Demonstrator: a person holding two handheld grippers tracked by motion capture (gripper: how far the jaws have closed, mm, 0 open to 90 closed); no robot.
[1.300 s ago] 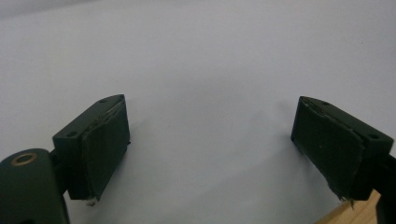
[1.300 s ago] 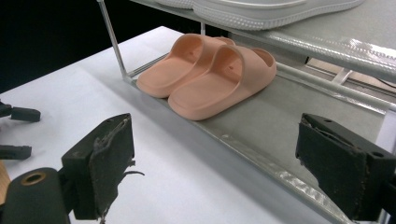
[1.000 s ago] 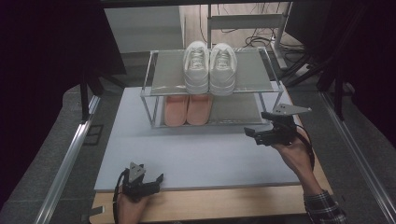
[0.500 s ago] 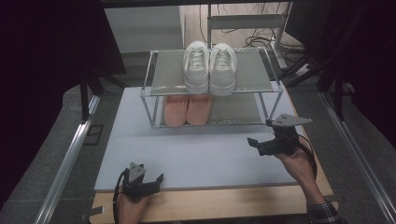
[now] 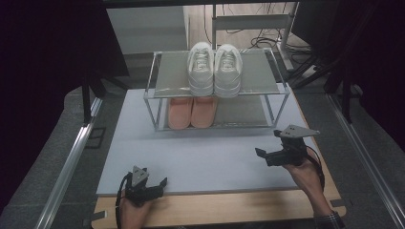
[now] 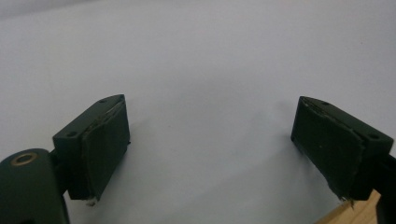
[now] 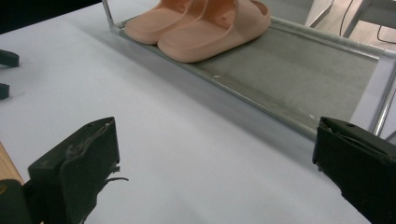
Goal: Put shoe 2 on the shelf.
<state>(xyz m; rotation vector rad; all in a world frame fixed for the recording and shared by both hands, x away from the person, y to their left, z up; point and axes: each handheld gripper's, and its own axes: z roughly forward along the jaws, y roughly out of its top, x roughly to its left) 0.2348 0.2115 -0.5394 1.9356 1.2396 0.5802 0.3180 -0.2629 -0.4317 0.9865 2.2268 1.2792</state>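
Two grippers, two pairs of footwear, one two-tier metal rack point(image 5: 149, 93) on a pale grey mat point(image 5: 210, 152).

Left gripper point(image 5: 162, 183) at the mat's near edge, jaws spread wide, nothing between them; same wide gap over bare mat in the left gripper view point(image 6: 210, 149).

Right gripper point(image 5: 260, 153) near the mat's right side, just in front of the rack, jaws at full spread after opening a moment ago, nothing between them; likewise empty in the right gripper view point(image 7: 215, 182).

One pair of white sneakers point(image 5: 213, 69) side by side on the top shelf, toes toward the person.

One pair of peach slides point(image 5: 192, 111) on the bottom shelf, directly below; heels cut off at the top of the right gripper view point(image 7: 201, 25).

Forearms cropped at the bottom edge. Surroundings dark, possibly cables on the floor behind the rack. No legible brand or writing anywhere.
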